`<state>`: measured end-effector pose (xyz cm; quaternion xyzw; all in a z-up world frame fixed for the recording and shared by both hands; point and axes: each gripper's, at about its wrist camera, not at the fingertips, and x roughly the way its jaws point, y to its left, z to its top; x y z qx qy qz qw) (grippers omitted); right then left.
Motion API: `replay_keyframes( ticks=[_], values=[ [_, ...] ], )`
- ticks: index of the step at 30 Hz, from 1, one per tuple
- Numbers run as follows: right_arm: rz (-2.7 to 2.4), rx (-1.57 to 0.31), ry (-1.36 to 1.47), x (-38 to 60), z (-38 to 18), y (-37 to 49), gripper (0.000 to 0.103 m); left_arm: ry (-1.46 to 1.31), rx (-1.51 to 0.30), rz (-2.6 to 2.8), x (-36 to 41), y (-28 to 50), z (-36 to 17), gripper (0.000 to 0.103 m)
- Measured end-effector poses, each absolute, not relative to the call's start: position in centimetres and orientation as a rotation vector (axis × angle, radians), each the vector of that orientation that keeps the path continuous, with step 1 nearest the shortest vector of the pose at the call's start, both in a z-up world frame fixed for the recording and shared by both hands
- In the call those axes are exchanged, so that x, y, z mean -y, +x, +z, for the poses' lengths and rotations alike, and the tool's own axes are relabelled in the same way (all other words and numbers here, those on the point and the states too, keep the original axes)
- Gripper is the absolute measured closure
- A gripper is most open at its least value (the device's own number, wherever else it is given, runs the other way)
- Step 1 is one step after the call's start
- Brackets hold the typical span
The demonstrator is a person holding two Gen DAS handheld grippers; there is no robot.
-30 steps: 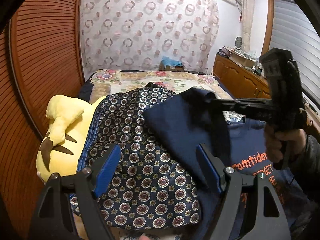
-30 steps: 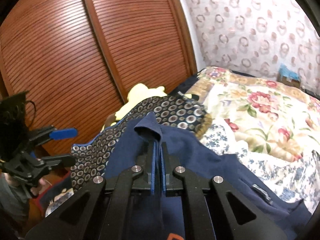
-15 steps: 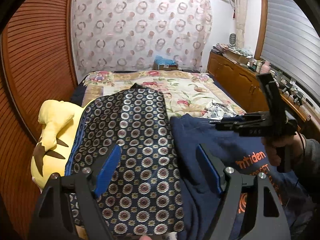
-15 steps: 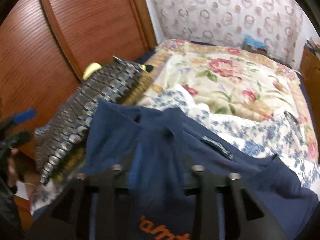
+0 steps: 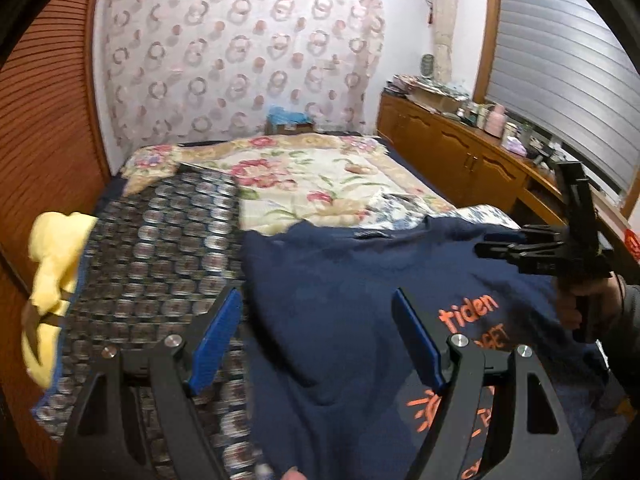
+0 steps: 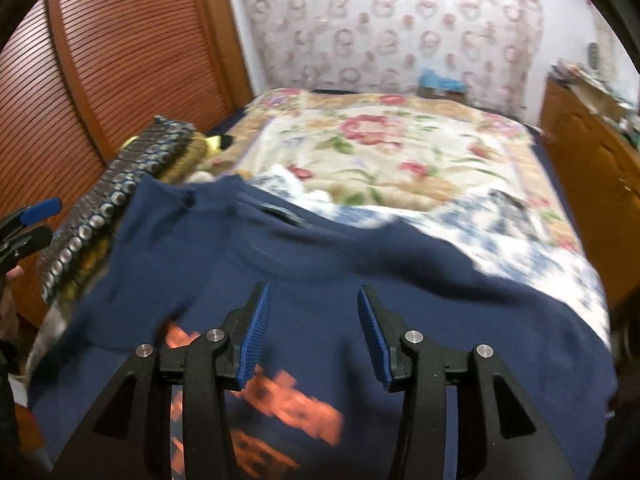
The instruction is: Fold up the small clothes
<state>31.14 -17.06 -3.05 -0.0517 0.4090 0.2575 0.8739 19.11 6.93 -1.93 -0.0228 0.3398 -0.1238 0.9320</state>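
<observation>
We've got the left gripper (image 5: 318, 334) w/ jaws spread wide, blue pads (image 5: 216, 336) facing each other, nothing between them. Right gripper (image 6: 312, 336) also parted, though narrower than the left, blue pads (image 6: 254, 340) bare, empty. From the left wrist cam we see the right gripper (image 5: 486, 244) side-on at the right edge, held level, fingers pointing left, w/ our right hand (image 5: 588, 300) wrapped round its handle below, dark sleeve at the wrist.
</observation>
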Motion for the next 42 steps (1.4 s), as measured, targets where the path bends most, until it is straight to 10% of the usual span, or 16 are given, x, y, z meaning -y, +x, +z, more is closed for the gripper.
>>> replay_keyframes(
  ticks=[29, 42],
  values=[
    [0.035, -0.903, -0.033, 39.9, -6.8, 24.3, 0.053, 0.12, -0.889, -0.4, 2.3, 23.0, -9.3, 0.025],
    [0.049, -0.933, 0.016, 41.9, -7.3, 23.4, 0.053, 0.19, -0.913, -0.418, 3.6, 23.1, -9.6, 0.002]
  ],
)
